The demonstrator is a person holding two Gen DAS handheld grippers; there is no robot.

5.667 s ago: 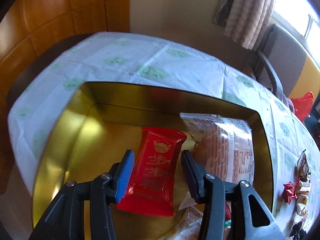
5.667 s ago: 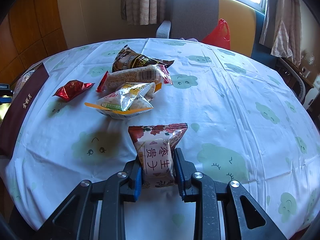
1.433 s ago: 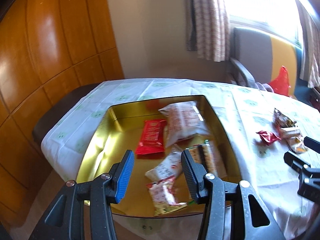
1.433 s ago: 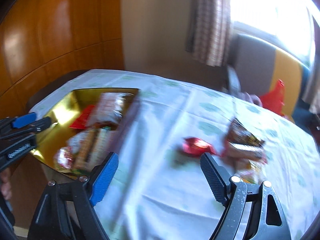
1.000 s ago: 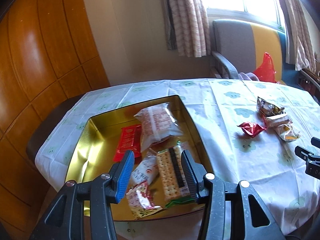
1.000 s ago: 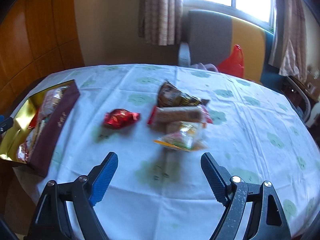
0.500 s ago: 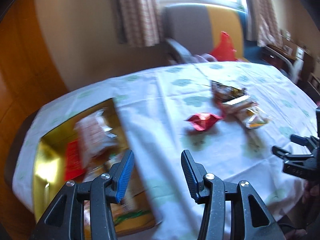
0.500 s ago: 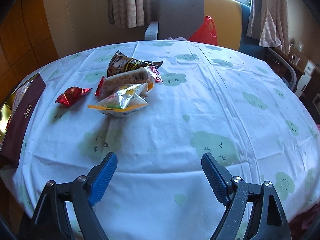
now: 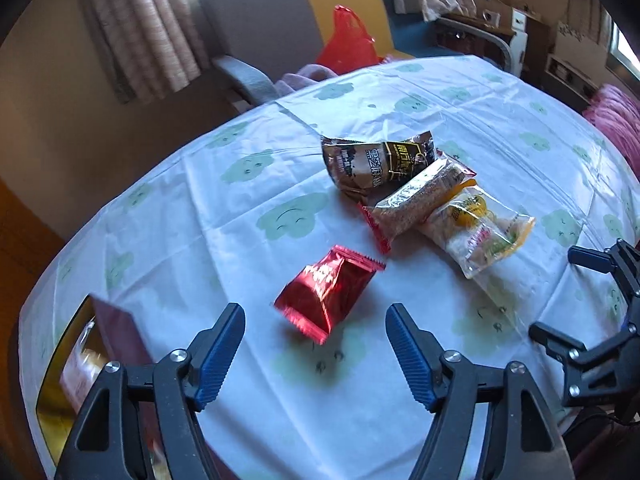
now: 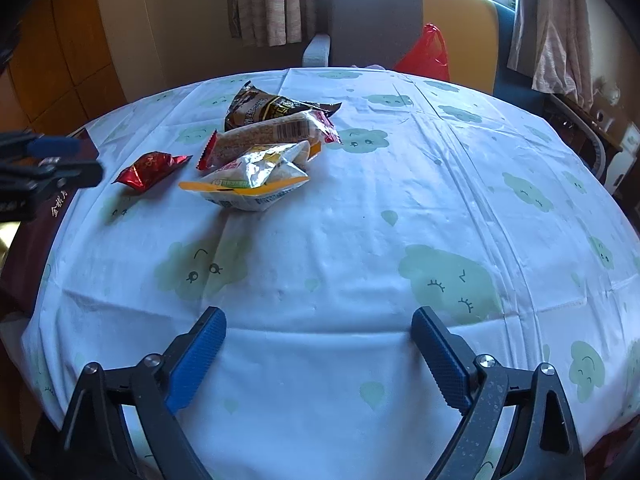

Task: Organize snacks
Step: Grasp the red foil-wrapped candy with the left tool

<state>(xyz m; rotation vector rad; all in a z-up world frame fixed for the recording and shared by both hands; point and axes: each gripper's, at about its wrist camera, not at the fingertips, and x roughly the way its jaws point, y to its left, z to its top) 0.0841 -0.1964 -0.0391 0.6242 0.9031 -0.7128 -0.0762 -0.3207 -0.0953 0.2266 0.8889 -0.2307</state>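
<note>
A red foil snack packet lies on the tablecloth just ahead of my open, empty left gripper; it also shows in the right wrist view. Behind it lies a pile of three snacks: a dark packet, a sesame bar in clear wrap and a yellow-edged packet. The pile shows in the right wrist view too, with the yellow-edged packet in front. My right gripper is open and empty over bare cloth near the table's front. The gold tin with snacks sits at the left edge.
The round table has a white cloth with green cloud faces. An armchair with a red plastic bag stands behind it. The right gripper shows at the right edge of the left wrist view. The tin's dark red wall is at the left.
My left gripper has swung from over the tin to the right and now faces the red foil packet with its jaws wider. My right gripper has barely moved.
</note>
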